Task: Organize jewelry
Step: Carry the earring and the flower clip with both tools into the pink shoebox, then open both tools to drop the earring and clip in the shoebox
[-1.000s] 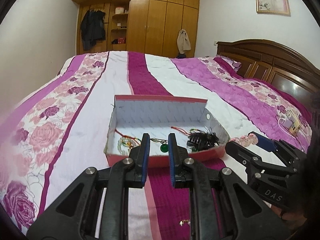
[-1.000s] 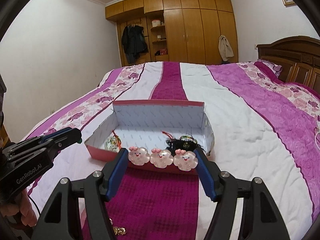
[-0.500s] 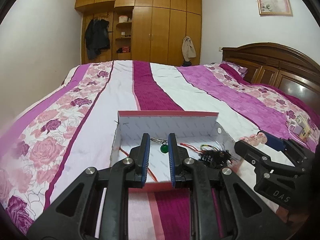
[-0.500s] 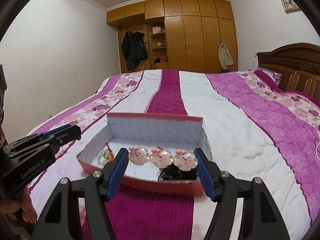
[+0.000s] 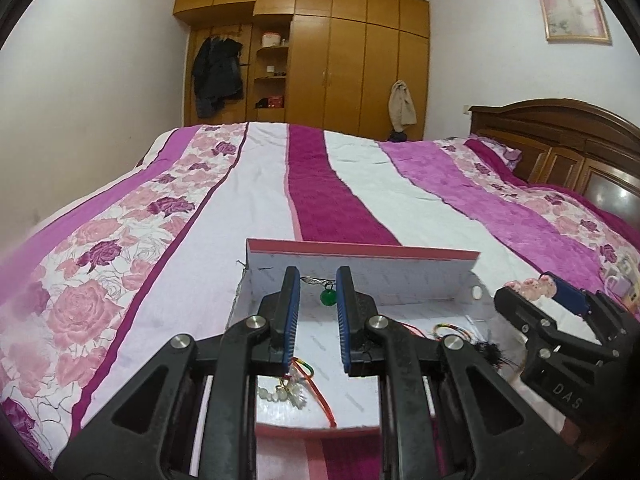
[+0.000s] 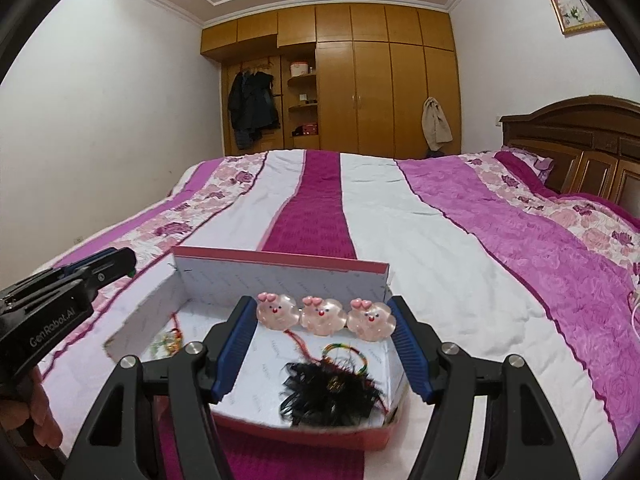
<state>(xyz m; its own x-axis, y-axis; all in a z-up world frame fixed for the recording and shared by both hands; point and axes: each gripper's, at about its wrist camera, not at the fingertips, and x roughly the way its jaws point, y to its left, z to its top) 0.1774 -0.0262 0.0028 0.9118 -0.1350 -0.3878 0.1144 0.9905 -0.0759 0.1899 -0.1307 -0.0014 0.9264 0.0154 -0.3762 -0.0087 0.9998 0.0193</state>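
A red box with a white inside [image 5: 360,255] [image 6: 280,266] lies on the bed. My left gripper [image 5: 318,280] holds a thin chain with a green pendant [image 5: 328,298] hanging between its fingertips, above the box. My right gripper [image 6: 325,316] is shut on a pink hair clip of three pig faces [image 6: 324,315], held over the box; it also shows in the left wrist view [image 5: 534,286]. In the box lie a black feather piece [image 6: 330,386], a coloured cord bracelet [image 6: 346,354] and a red-cord bead piece [image 5: 294,386].
The bed's striped purple and floral quilt [image 6: 460,232] spreads all around the box. A wooden headboard [image 5: 560,148] is at the right, a wardrobe [image 6: 360,80] at the far wall. A white charger [image 5: 624,284] lies at the right edge.
Both grippers have moved forward over the box, carrying the green pendant and the pig clip. The box now sits closer and lower in both views.
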